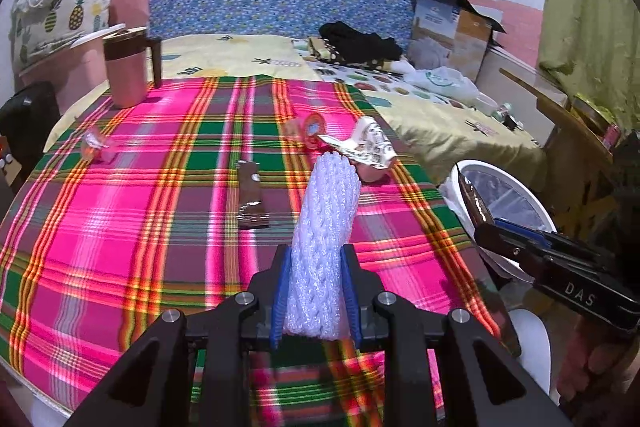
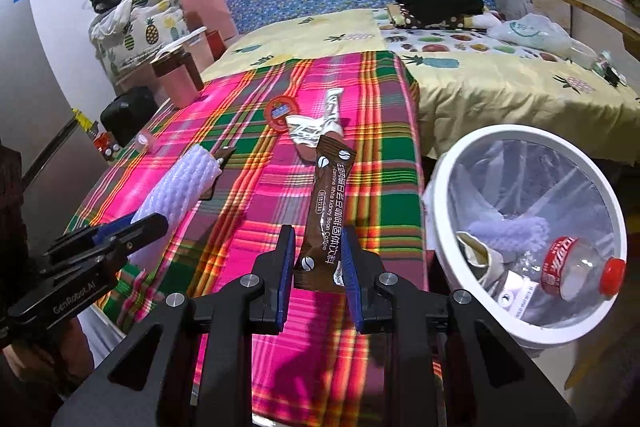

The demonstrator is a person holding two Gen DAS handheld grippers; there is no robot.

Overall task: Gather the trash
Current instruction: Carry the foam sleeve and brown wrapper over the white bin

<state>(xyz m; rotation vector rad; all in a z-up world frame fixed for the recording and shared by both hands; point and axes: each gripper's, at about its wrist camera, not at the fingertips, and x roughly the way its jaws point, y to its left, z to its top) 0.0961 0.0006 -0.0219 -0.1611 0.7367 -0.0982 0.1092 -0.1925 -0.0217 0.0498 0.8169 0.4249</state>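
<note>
My left gripper (image 1: 314,259) is shut on a white foam net sleeve (image 1: 326,211) that stands up from its blue pads above the plaid tablecloth (image 1: 140,207). In the right wrist view, my right gripper (image 2: 318,241) is shut on a brown coffee sachet (image 2: 326,195), held above the cloth's right side. A white lined bin (image 2: 516,133) stands beside the table at the right, with a red-capped bottle (image 2: 576,267) and other scraps inside. On the cloth lie a brown wrapper (image 1: 250,195), a crumpled white wrapper (image 1: 368,143), a red round lid (image 1: 314,129) and a small clear wrapper (image 1: 94,143).
A pink lidded jug (image 1: 126,67) stands at the table's far left corner. Behind the table is a bed with a yellow pineapple sheet (image 1: 432,123), black clothes, a plastic bag and a cardboard box (image 1: 452,35). A wooden chair (image 1: 576,131) stands behind the bin.
</note>
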